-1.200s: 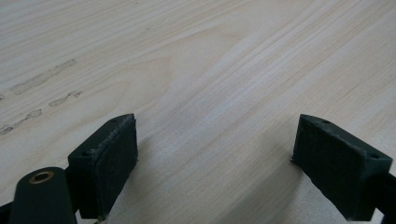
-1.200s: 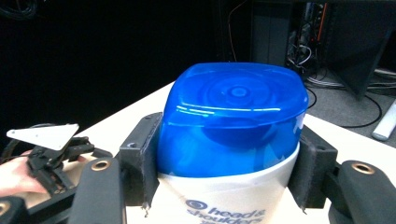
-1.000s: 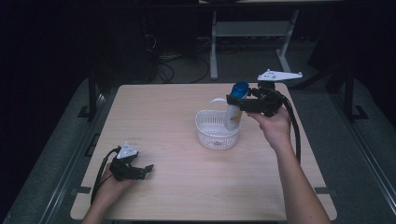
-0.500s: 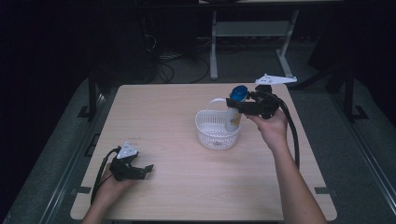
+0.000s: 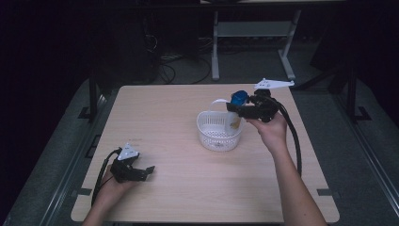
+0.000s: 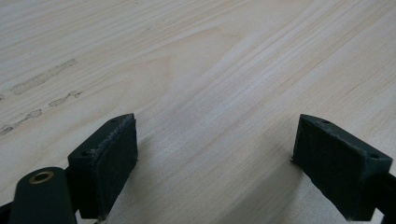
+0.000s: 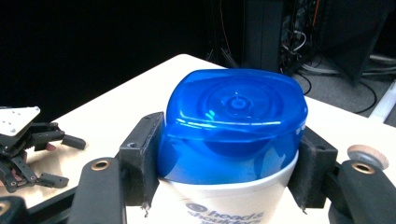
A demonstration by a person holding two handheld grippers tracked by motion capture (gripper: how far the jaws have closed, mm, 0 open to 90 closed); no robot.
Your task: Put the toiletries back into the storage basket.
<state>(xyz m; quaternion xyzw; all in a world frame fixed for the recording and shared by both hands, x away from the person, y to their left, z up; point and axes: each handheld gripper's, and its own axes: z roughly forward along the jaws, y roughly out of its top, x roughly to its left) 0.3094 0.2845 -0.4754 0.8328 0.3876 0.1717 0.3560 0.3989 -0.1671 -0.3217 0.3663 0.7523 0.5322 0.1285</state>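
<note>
Placing step, by my reading — the right gripper (image 5: pixel 234 109), clamped on the blue-capped bottle (image 5: pixel 236 113), holds it over the white basket (image 5: pixel 209 136); next, lower and release, while the left gripper (image 5: pixel 146 170) rests open.

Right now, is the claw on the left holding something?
No, in the left gripper view the left claw stands open with bare wooden table between its pads.
</note>
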